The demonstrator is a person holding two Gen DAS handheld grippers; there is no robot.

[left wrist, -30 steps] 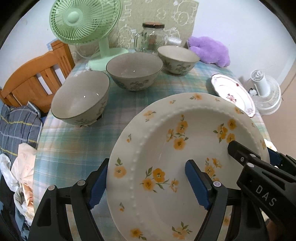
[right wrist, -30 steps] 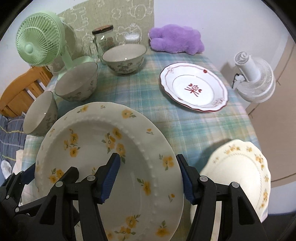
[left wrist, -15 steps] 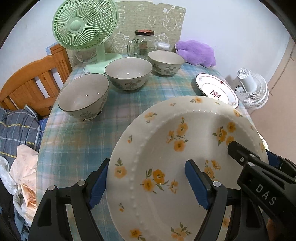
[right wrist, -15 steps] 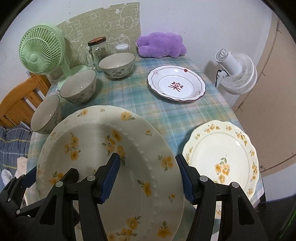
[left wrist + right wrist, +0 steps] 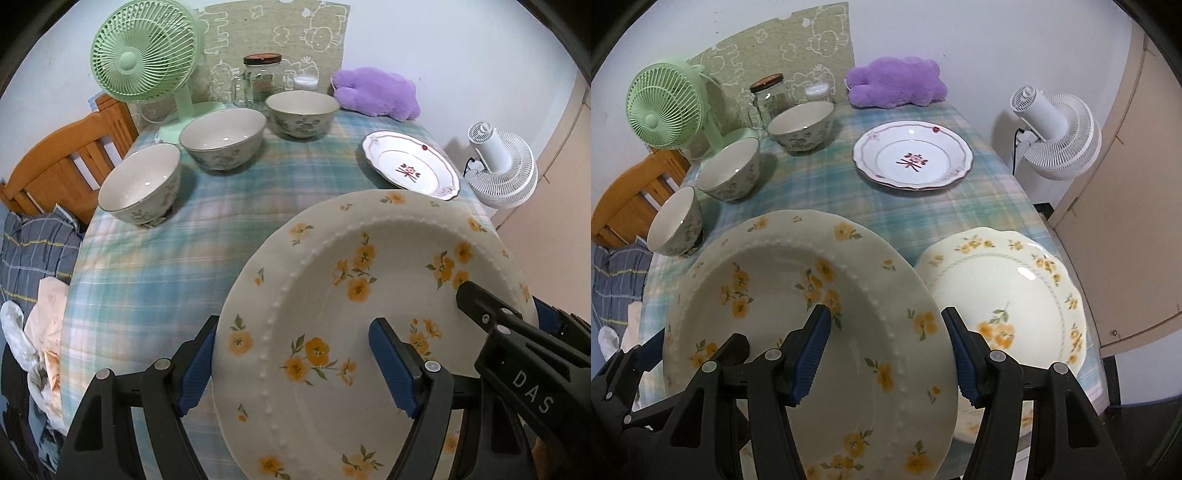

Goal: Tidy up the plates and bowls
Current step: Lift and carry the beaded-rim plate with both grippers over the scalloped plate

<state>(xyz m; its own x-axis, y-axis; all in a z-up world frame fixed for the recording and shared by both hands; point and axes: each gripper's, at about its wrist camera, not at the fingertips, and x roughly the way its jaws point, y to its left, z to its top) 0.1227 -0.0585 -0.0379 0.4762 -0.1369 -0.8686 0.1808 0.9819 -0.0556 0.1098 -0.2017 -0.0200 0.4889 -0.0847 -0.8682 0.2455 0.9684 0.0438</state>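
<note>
A: Left wrist view: your counter with its plaid cloth now shows more of its far end than a second ago; the white fan has come fully into sight.

B: And the yellow-flowered plate?

A: Cream, beaded ring, held tilted above the counter's near edge. Your left gripper has its fingers clamped across the left rim; your right gripper grips the right rim. "DAS" reads on the right one's arm.

B: Smaller things?

A: Three bowls stand along the left, beside the green fan.
</note>
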